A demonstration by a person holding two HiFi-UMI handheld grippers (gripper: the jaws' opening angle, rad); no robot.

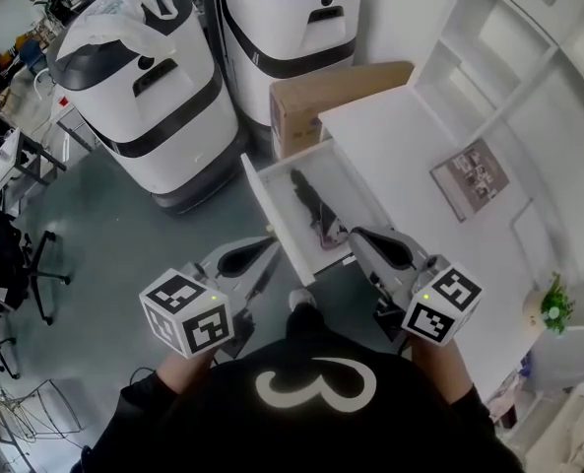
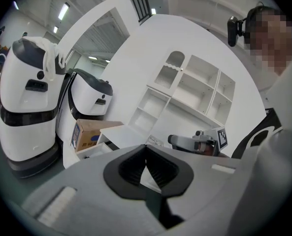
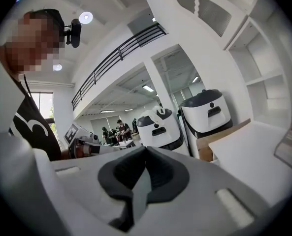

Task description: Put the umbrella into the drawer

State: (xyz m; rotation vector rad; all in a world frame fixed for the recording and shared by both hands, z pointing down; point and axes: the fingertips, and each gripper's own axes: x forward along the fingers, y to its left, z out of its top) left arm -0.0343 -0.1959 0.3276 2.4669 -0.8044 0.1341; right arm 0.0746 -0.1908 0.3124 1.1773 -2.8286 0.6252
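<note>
The dark folded umbrella [image 1: 316, 210] lies lengthwise inside the open white drawer [image 1: 275, 217], which is pulled out from the white desk [image 1: 420, 156]. My left gripper [image 1: 257, 254] is held up near the drawer's front left. It is shut, with the jaw tips meeting and nothing between them [image 2: 146, 147]. My right gripper [image 1: 362, 236] hovers just over the drawer's near right corner, close to the umbrella's near end, also shut and empty [image 3: 146, 150]. Each gripper shows in the other's view: the right gripper [image 2: 195, 142] and the left gripper [image 3: 86, 144].
Two large white-and-black machines [image 1: 144, 77] [image 1: 292, 28] stand on the grey floor beyond the drawer. A cardboard box [image 1: 336, 92] sits against the desk's far end. A magazine [image 1: 469, 177] lies on the desktop, white shelves [image 1: 498, 57] rise behind, and a small plant [image 1: 552, 304] stands at right.
</note>
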